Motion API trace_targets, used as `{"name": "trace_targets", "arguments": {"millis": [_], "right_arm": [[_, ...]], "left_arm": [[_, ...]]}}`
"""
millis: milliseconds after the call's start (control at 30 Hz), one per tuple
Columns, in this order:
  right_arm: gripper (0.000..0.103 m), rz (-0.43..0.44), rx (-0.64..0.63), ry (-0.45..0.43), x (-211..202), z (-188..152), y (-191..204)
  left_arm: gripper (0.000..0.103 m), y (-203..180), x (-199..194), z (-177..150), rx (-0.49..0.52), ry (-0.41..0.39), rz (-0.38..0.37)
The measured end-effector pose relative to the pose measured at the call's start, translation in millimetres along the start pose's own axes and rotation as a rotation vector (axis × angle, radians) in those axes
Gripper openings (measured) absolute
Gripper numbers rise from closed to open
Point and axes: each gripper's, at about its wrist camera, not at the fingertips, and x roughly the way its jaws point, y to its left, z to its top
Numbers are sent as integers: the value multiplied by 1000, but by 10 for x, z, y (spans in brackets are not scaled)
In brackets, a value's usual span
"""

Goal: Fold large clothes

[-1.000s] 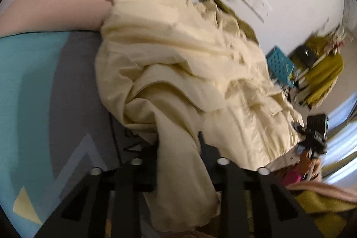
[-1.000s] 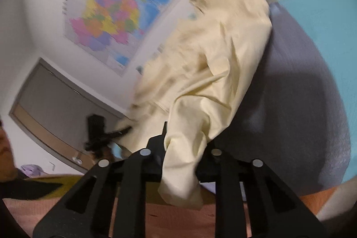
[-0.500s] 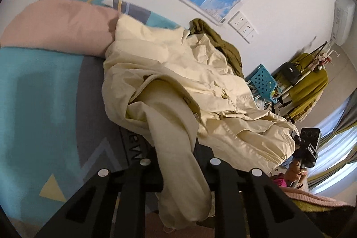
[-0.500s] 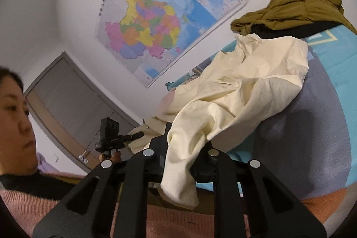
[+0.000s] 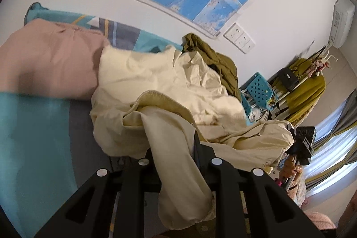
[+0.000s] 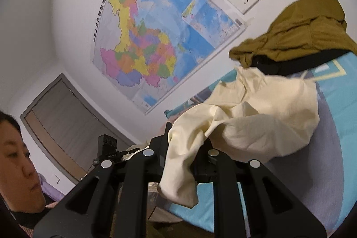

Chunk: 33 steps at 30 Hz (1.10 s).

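A large cream garment (image 5: 169, 90) lies crumpled across the teal and grey bed cover (image 5: 33, 137). My left gripper (image 5: 174, 148) is shut on a fold of it, and the cloth hangs down over the jaws. In the right wrist view my right gripper (image 6: 185, 142) is shut on another part of the cream garment (image 6: 256, 117), lifted above the bed (image 6: 348, 126). Each gripper appears in the other's view: the right gripper (image 5: 301, 144) at the far right, the left gripper (image 6: 107, 148) at the left. Both sets of fingertips are hidden by fabric.
An olive garment (image 5: 218, 64) lies bunched by the wall behind the cream one, over something black (image 6: 290, 64). A pink pillow (image 5: 49, 64) sits at the left. A blue crate (image 5: 258, 90) and a clothes rack (image 5: 308, 73) stand beyond the bed. A person (image 6: 15, 160) is at the left.
Both grippers have risen with the cream garment still gripped, pulling it up off the bed. The views tilted up, so more wall and map show now.
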Motion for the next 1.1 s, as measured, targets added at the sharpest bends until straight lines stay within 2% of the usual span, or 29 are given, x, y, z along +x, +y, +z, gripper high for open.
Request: {"name": "trace_targets", "arguments": {"millis": [633, 1100], "right_arm": [[15, -51, 65, -10, 526, 751, -363], [16, -161, 117, 24, 1007, 1105, -797]], "left_arm": [[21, -33, 379, 957, -13, 49, 86], [21, 149, 852, 1449, -30, 112, 168]]}}
